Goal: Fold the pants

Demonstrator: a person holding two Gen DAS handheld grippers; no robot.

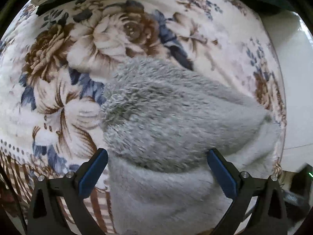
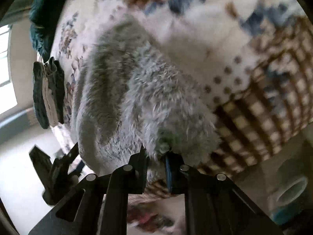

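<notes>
Fluffy grey pants lie folded over themselves on a floral blanket. My left gripper is open, its blue-padded fingers spread on either side of the pants' near part, holding nothing. In the right wrist view the pants stretch away from me. My right gripper is shut on the pants' near edge, with fleece bunched between its fingers. The left gripper shows at the lower left of that view, beside the pants.
The blanket has a brown checked border hanging over the bed's edge. Dark folded clothes and a dark green cloth lie at the bed's far side. A pale floor lies beyond. A round container stands at lower right.
</notes>
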